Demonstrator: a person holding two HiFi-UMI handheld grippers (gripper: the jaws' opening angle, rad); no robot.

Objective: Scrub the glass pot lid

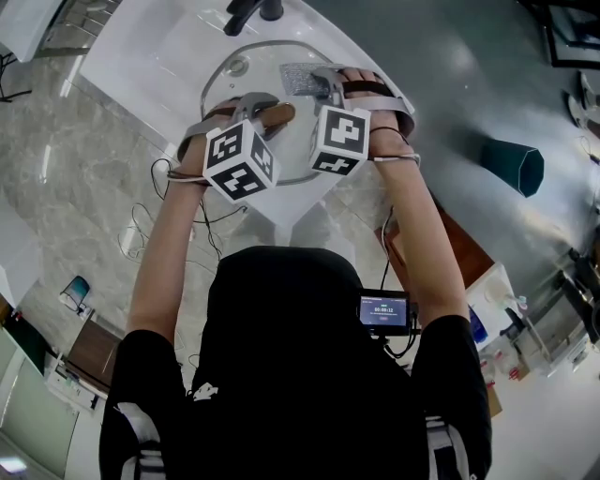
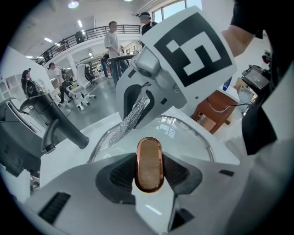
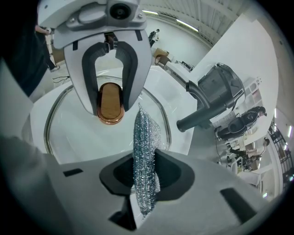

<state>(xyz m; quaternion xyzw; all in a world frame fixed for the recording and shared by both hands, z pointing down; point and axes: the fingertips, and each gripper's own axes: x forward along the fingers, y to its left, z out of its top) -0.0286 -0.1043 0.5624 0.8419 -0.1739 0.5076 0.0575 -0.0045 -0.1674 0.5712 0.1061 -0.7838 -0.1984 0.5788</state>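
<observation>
A glass pot lid with a metal rim (image 1: pixel 214 77) lies over a white basin. My left gripper (image 1: pixel 272 114) is shut on its copper-coloured knob (image 1: pixel 278 114); the knob (image 2: pixel 149 164) stands upright between the dark pads of that gripper (image 2: pixel 149 173). My right gripper (image 1: pixel 323 82) is shut on a silver mesh scrubber (image 1: pixel 302 79). In the right gripper view the scrubber (image 3: pixel 145 151) sticks up out of the gripper (image 3: pixel 145 178) towards the glass, just right of the knob (image 3: pixel 110 104). Whether it touches the glass I cannot tell. The two grippers face each other over the lid.
A dark faucet (image 1: pixel 253 11) stands at the basin's far side, its spout (image 3: pixel 206 110) right of the lid. The white counter (image 1: pixel 141 47) surrounds the basin. A teal bin (image 1: pixel 514 166) and a brown wooden stand (image 1: pixel 461 248) stand on the floor to the right.
</observation>
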